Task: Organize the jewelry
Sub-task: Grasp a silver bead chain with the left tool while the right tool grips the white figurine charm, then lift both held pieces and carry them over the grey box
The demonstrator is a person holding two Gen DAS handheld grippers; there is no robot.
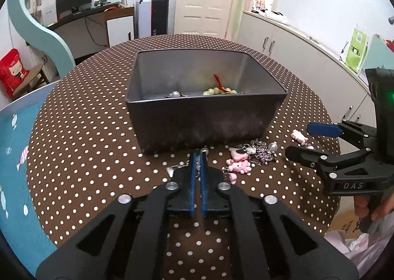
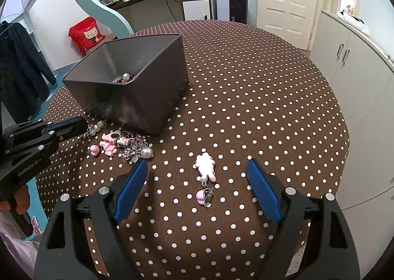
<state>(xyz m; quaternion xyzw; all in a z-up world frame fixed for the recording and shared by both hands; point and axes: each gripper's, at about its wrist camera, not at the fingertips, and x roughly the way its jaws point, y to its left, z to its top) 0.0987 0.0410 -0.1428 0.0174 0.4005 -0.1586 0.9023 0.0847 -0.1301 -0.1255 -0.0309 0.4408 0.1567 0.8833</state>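
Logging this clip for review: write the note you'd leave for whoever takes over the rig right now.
Left tool: shut on a pearl chain beside the grey bin, not yet lifted.
Right tool: open, empty, poised around the white charm keychain on the table.
Done: beads and pearls already lie in the bin.
Left: bin the chain, the pink charm and chain pile, and the white keychain.

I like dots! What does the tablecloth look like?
The tablecloth is brown with white polka dots, clearest in the right wrist view.
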